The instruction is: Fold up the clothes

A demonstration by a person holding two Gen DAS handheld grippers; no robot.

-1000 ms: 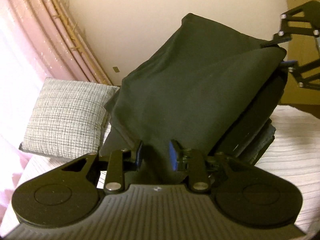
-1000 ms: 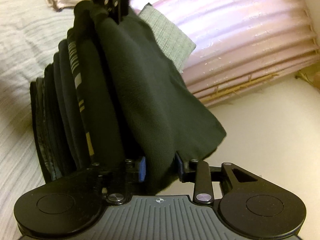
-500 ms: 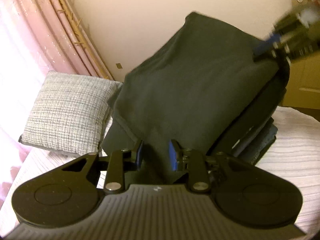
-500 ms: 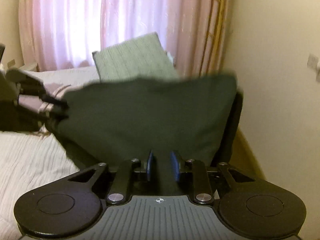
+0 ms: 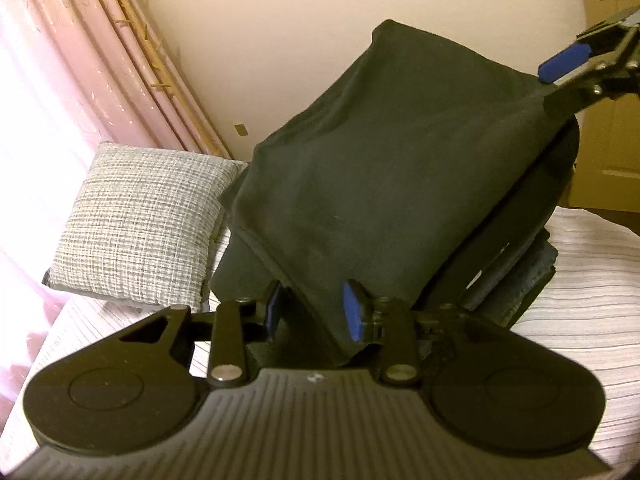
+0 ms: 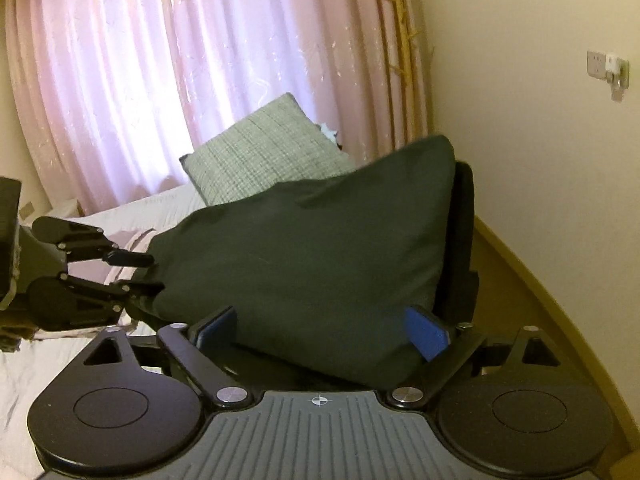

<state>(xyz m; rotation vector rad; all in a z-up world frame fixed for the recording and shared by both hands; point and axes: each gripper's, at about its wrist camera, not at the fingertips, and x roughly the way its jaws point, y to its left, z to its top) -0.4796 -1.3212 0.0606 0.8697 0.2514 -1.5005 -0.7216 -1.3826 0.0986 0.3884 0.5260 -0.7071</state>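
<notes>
A dark folded garment (image 5: pixel 400 168) lies on top of a stack of folded dark clothes (image 5: pixel 516 276) on the bed. My left gripper (image 5: pixel 314 312) holds its blue pads a little apart, with the garment's near edge hanging loose between them. In the right wrist view the left gripper (image 6: pixel 154 274) sits at the garment's (image 6: pixel 320 264) left corner, fingers parted. My right gripper (image 6: pixel 320 328) is wide open, with the cloth lying between its fingers untouched. The right gripper (image 5: pixel 566 80) also shows at the garment's far corner in the left wrist view.
A grey woven cushion (image 5: pixel 140 236) leans at the head of the striped bed cover (image 5: pixel 580 320), in front of pink curtains (image 6: pixel 160 80). A cream wall (image 6: pixel 540 140) runs close behind the stack. A wooden door (image 5: pixel 612 120) is at the far right.
The right gripper swung round to face the curtains and opened wide, letting go of the garment. The left gripper's pads have spread slightly. The garment stays on the stack.
</notes>
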